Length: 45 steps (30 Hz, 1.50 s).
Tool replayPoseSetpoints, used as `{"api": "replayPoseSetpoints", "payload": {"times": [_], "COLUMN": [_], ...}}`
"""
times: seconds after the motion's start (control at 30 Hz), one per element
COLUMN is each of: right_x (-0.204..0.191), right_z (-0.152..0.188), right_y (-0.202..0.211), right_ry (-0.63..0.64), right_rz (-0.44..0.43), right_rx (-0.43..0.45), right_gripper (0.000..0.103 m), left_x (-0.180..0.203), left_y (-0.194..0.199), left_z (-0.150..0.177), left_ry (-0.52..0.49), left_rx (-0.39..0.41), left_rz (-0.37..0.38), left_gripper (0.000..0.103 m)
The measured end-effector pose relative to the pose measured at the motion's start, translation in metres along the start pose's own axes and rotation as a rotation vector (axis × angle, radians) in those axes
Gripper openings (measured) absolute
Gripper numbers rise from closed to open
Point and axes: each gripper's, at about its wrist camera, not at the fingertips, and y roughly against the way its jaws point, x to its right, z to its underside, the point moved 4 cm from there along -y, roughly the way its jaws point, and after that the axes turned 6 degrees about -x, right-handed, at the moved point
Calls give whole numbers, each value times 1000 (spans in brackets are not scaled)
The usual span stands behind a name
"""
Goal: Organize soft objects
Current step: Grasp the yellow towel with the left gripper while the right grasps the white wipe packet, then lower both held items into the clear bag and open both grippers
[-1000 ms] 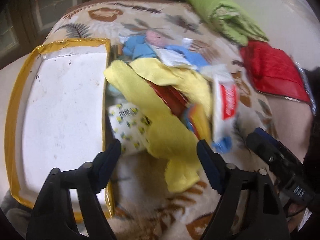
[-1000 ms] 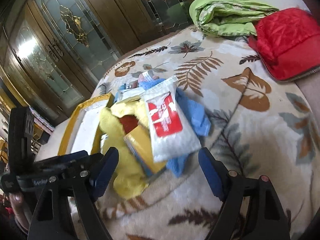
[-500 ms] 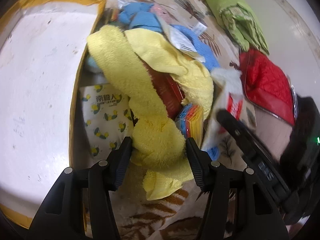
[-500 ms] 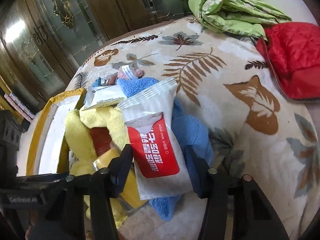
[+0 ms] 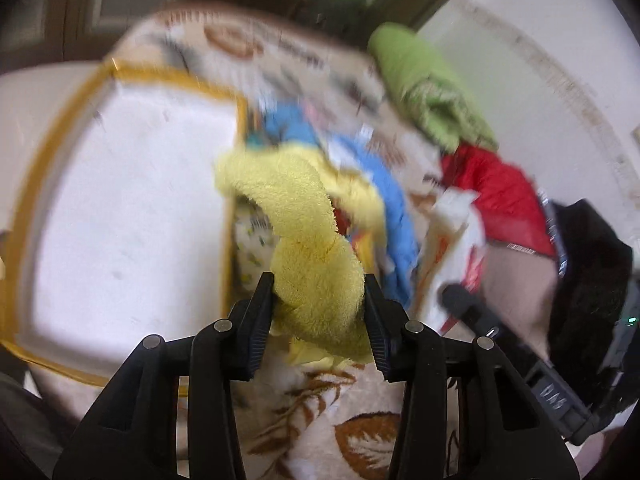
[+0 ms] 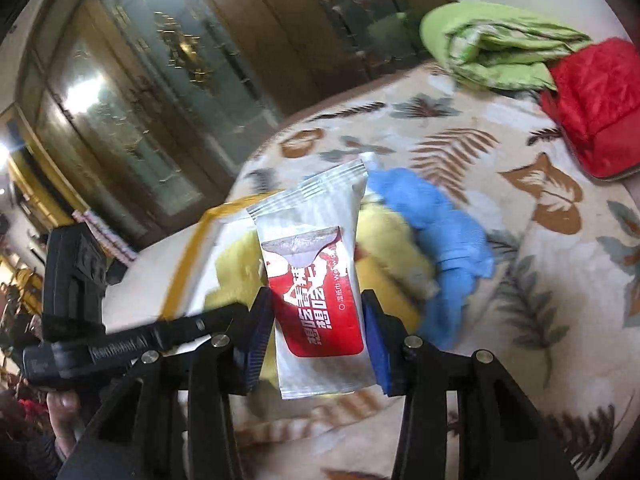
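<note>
The pile behind the yellow towel [image 5: 308, 248] is blurred. The wipes pack [image 6: 316, 280] hides part of it.

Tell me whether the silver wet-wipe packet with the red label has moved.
Yes. The silver wet-wipe packet has risen off the blue towel, gripped by the right gripper.

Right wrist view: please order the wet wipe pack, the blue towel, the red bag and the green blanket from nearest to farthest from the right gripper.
1. Wet wipe pack: between the fingers of the right gripper.
2. Blue towel: just beyond, to the right.
3. Red bag: far right.
4. Green blanket: top right, slightly behind the red bag; these last two are close.
</note>
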Motion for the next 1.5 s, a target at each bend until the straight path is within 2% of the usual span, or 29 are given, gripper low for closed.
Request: {"api": "replayPoseSetpoints", "payload": {"times": [0.13, 0.27, 0.4, 0.5, 0.6, 0.73, 0.83, 0.87, 0.97, 1.03, 1.07, 1.1, 1.13, 1.17, 1.2, 1.23, 1.27, 1.3, 1.33, 1.37, 1.4, 1.5], "right_x": [-29, -64, -97, -115, -119, -120, -114, -116, -119, -117, -118, -115, -115, -114, -111, -110, -108, -104, -100, -98, -93, -73], "right_z": [8, 3, -9, -18, -12, 7, 21, 22, 23, 20, 19, 18, 17, 16, 15, 15, 14, 14, 14, 15, 17, 23], "right_y": [-11, -42, -72, -103, -134, -164, -180, -181, -180, -174, -168, -159, -151, -140, -127, -117, -108, -97, -86, -79, -69, -48], "right_ry": [7, 43, 83, 120, 114, 154, 178, 195, 213, 197, 193, 188, 181, 170, 158, 155, 157, 162, 164, 164, 161, 116], "right_rz": [-76, -139, -156, -137, -109, -8, 49, 54, 72, 60, 64, 55, 34, 0, -25, -36, -40, -32, -23, -20, -17, -1], "right_rx": [-24, -81, -105, -139, -194, -236, -267, -265, -256, -234, -208, -177, -149, -116, -85, -69, -54, -43, -30, -20, -10, 0], "right_gripper": [43, 44, 44, 44, 44, 44, 46, 46, 49, 61, 64, 70, 75, 78, 79, 79, 79, 79, 79, 79, 79, 79], "left_x": [-15, -48, -79, -99, -119, -135, -145, -145, -148, -148, -147, -144, -136, -127, -119, -110, -105, -101, -91, -83, -72, -50], "left_y": [32, 53, 59, 55, 37, 6, -12, -12, -15, -18, -13, -5, 13, 27, 36, 42, 42, 38, 30, 26, 25, 22], "left_z": [-5, -9, -19, -26, -28, -27, -22, -24, -24, -26, -27, -29, -31, -31, -28, -23, -18, -13, -8, -4, 1, 13], "left_ry": [-10, 15, 30, 16, 12, -1, 29, 26, 52, 60, 61, 61, 46, 16, -13, -31, -25, -22, -32, -40, -40, -28], "left_rx": [73, 76, 37, -9, -61, -104, -159, -150, -125, -141, -123, -82, 18, 103, 161, 218, 226, 207, 146, 119, 114, 110], "left_rz": [-44, -73, -91, -106, -152, -266, -257, -260, -256, -220, -208, -196, -173, -159, -161, -185, -205, -216, -206, -182, -149, -109], "left_gripper": [42, 42, 42, 43, 43, 43, 45, 47, 53, 53, 53, 53, 53, 58, 65, 84, 88, 88, 88, 88, 88, 88]}}
